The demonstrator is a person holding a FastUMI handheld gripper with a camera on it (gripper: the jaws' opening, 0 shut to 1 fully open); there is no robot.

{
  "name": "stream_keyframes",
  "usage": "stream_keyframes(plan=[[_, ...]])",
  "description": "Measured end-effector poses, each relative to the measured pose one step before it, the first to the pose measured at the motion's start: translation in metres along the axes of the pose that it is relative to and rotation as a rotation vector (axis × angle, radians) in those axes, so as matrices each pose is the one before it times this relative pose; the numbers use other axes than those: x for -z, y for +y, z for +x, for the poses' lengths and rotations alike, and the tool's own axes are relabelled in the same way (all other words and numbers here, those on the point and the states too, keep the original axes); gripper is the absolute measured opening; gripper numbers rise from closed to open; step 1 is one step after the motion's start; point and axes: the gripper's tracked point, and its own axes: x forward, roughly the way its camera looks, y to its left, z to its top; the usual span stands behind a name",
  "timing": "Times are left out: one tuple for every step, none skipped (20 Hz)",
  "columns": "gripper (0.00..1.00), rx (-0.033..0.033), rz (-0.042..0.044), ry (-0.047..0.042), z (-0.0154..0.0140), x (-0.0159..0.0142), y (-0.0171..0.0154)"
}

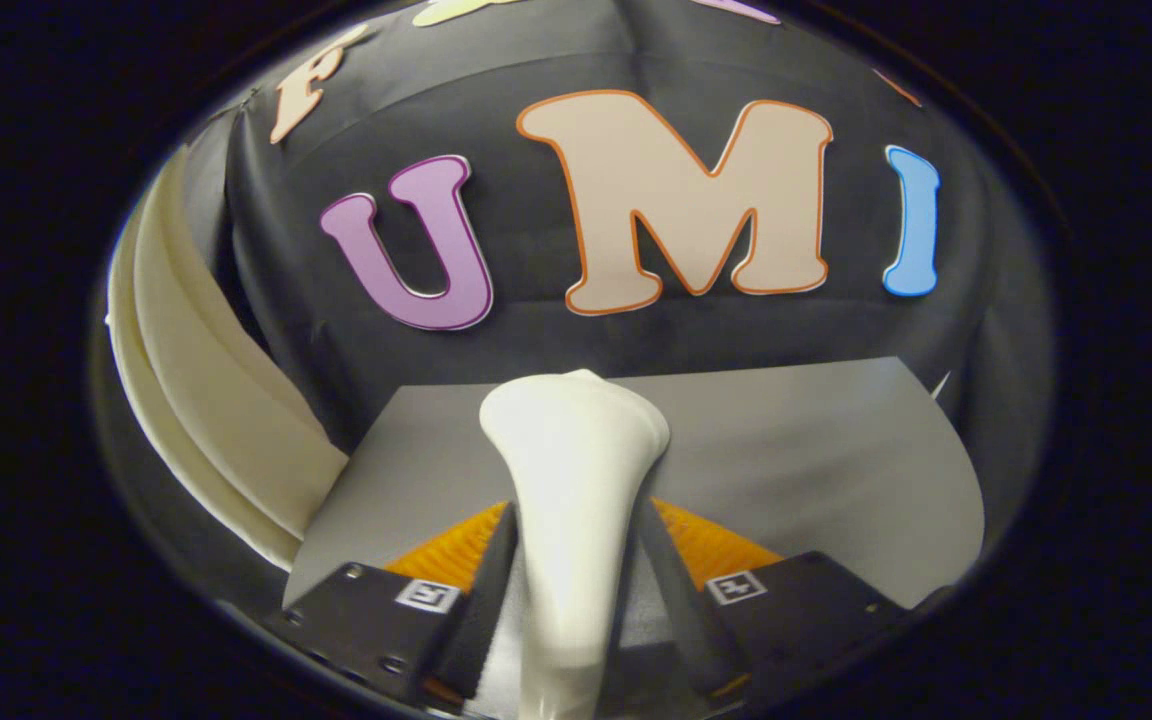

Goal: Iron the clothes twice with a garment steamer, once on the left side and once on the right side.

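A white garment steamer [572, 470] stands between my fingers, its narrow handle pinched by both of them and its wide head pointing up and away. My gripper [576, 590] is shut on that handle. Beyond the steamer lies a grey table top [816, 470]. A cream-coloured garment [206, 400] hangs in folds to the left of the table, apart from the steamer head.
The booth's black cloth wall [636, 340] rises right behind the table's far edge. The table's right edge [966, 470] curves down beside my right finger.
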Motion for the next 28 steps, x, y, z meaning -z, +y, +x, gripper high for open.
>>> stream_keyframes(plan=[[0.78, -0.00018, -0.00282, 0.0151, -0.00758, 0.00321, 0.00054], [0.7, 0.00645, -0.01611, -0.0208, 0.00782, -0.00095, -0.0012], [0.61, 0.00292, -0.00833, -0.00634, -0.00248, -0.00016, -0.00045], [0.57, -0.00873, 0.0027, -0.01716, -0.00329, -0.00105, 0.00102], [0.56, -0.00076, 0.01067, -0.02251, -0.00355, -0.00118, 0.00081], [0.53, 0.00036, -0.00056, -0.03617, -0.00627, -0.00289, 0.00118], [0.52, -0.00588, -0.00293, -0.05109, -0.00695, -0.00569, 0.00202], [0.52, -0.00795, -0.00006, -0.0465, -0.00749, -0.00311, 0.00274], [0.51, -0.00225, -0.01312, -0.04846, -0.00725, -0.00293, 0.003], [0.51, 0.00874, -0.01401, -0.02483, -0.00621, 0.0027, 0.00223], [0.51, 0.01611, -0.00559, -0.02168, -0.00802, 0.00565, 0.00161], [0.51, 0.00725, -0.00888, -0.02273, -0.00726, 0.00447, 0.0042], [0.51, 0.00735, 0.00022, -0.02554, -0.00959, 0.00187, 0.00477], [0.51, 0.00205, 0.00258, -0.01668, -0.01179, 0.00418, 0.00556], [0.51, -0.00034, 0.01673, -0.02341, -0.01178, 0.00437, 0.00558], [0.51, 0.00408, 0.01205, -0.02056, -0.01204, 0.00094, 0.00601], [0.51, 0.0139, 0.01187, -0.02885, -0.01181, -0.00147, 0.00504], [0.5, 0.02147, 0.00724, -0.00957, -0.01315, 0.00081, 0.0036], [0.5, 0.01074, 0.00915, -0.01575, -0.01196, -0.00092, 0.00635], [0.5, 0.00758, 0.00682, -0.00793, -0.01313, -0.00096, 0.00768], [0.5, 0.00617, 0.00348, -0.01368, -0.01105, -0.00379, 0.00887], [0.5, 0.00712, 0.00103, -0.00483, -0.01305, -0.00313, 0.00884], [0.5, -0.002, -0.0031, -0.01133, -0.01126, -0.00446, 0.01142], [0.5, 0.0003, -0.00375, -0.01664, -0.01248, -0.0061, 0.01187], [0.5, 0.00322, -0.00926, -0.02005, -0.01299, -0.00674, 0.01281], [0.5, 0.00301, -0.00727, -0.02157, -0.01331, -0.0072, 0.01256], [0.5, 0.00014, -0.00776, -0.01508, -0.01205, -0.00601, 0.01528], [0.5, -0.00021, -0.00599, -0.01885, -0.01196, -0.00686, 0.01423]])
